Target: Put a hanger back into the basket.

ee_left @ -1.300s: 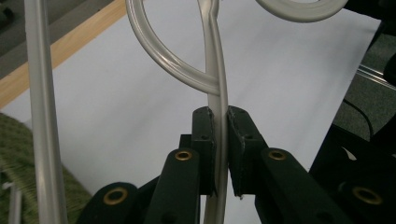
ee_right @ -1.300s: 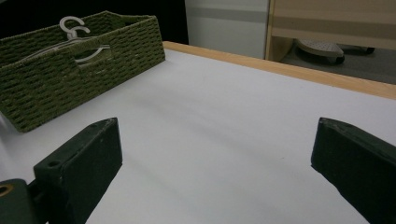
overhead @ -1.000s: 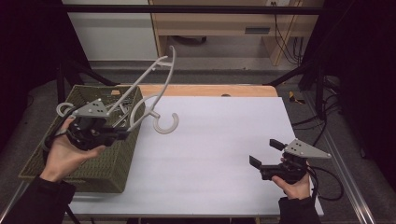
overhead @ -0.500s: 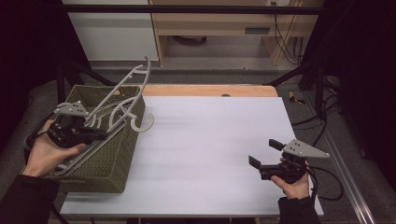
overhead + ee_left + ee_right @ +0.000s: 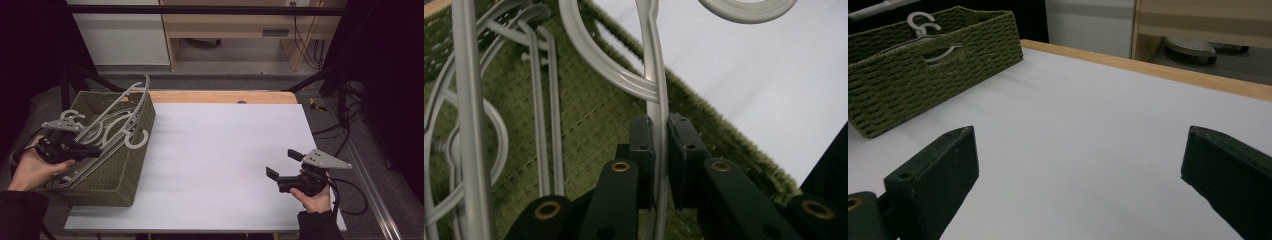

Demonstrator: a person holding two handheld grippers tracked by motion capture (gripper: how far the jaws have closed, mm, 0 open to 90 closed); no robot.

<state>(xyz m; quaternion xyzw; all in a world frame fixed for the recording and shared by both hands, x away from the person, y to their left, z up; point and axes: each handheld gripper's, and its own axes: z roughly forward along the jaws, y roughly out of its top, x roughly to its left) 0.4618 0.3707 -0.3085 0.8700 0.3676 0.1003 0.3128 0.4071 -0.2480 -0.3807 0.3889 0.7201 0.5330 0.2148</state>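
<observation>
Hanger [image 5: 117, 120] now lower over basket [image 5: 107, 180], in left tool's [image 5: 658, 150] grip.

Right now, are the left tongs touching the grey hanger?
Touching. The left gripper view shows the left tongs shut on the grey hanger, both pads pressed against its thin bar, above the green basket.

A basket [image 5: 107, 177] sits at the table's [image 5: 225, 160] left edge, with several hangers [image 5: 112, 125] lying in it. One hanger's hook [image 5: 136, 140] pokes over the basket's right rim. The left gripper [image 5: 95, 151] is over the basket; the right gripper [image 5: 277, 165] is over the table's near right corner, well apart from the basket.
</observation>
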